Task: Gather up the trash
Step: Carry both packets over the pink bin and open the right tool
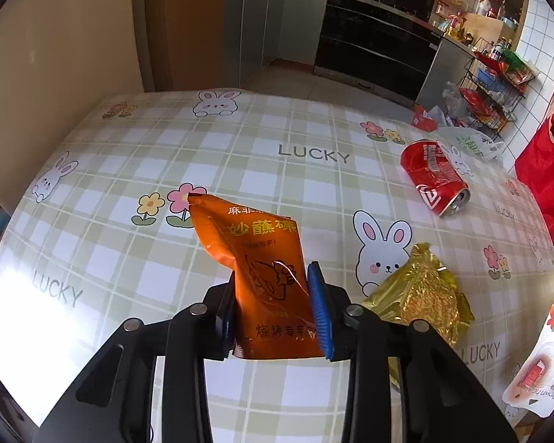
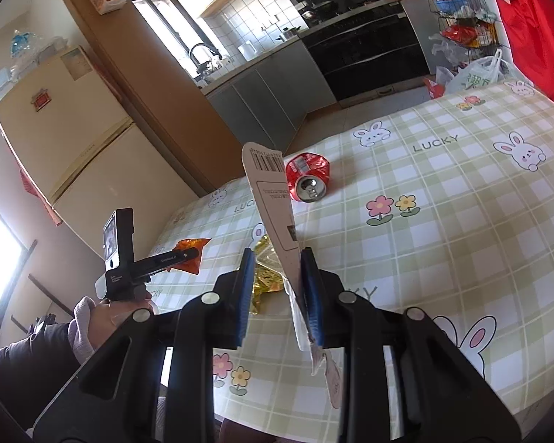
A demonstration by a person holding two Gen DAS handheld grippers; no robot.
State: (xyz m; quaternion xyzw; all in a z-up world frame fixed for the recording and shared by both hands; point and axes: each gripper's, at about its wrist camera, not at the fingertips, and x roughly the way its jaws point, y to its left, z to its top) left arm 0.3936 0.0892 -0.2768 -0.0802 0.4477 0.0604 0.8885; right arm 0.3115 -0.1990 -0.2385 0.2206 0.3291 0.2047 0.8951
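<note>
The left gripper [image 1: 273, 306] pinched an orange sachet [image 1: 262, 273] above the table [image 1: 129, 170]. That view alone showed a gold wrapper [image 1: 421, 288] spread just right of it and the crushed can [image 1: 434, 177] lying farther off. The right wrist view showed the right gripper [image 2: 277, 295] with a card pack [image 2: 273, 214] resting against one pad, the other pad apart, and a sleeved hand [image 2: 103, 313] carrying the left gripper.

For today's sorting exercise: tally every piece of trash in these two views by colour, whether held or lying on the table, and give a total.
Orange: 1, sauce packet
Red: 1, crushed can
Gold: 1, foil wrapper
White: 1, card package
Total: 4
</note>
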